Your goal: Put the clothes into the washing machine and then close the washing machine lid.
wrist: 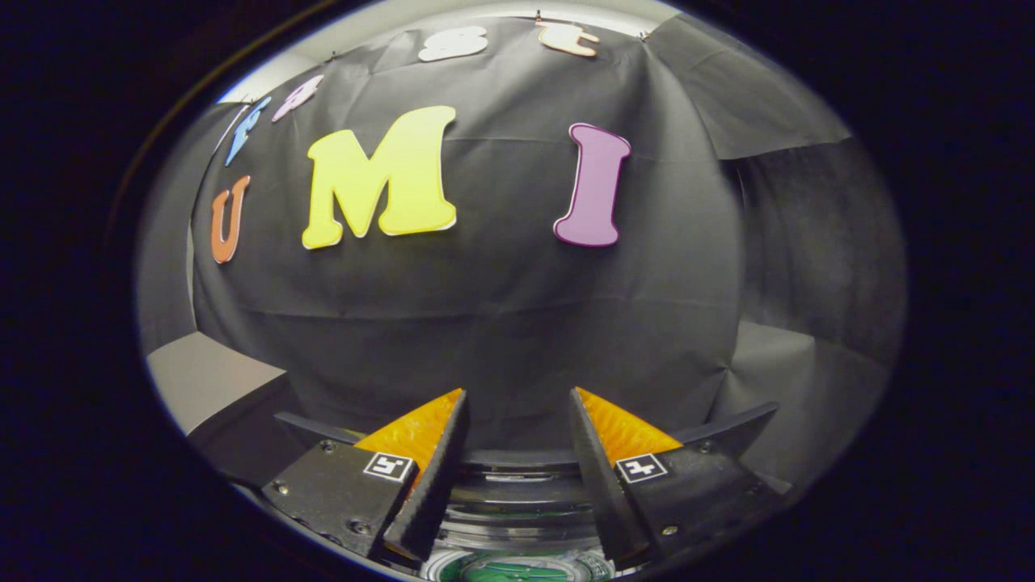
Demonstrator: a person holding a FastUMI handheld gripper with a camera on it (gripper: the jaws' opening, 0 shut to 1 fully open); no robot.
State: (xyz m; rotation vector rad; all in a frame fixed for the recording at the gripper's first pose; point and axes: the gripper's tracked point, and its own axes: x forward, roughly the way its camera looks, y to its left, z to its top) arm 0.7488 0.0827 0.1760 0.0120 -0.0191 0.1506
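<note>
Gripper (517,396) up high, fingers apart, holding nothing, facing the booth wall (501,323); washing machine (517,517) just below the fingers, maybe lined up for its lid; clothes unseen

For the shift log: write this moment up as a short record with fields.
hand-held gripper: fingers open, nothing between them
pointing at: the booth's black cloth wall
washing machine: round top edge low between the fingers, just under them
lid: cannot tell whether open or shut
clothes: none identifiable
side surface: pale ledge off to one side, beyond the fingers
</note>
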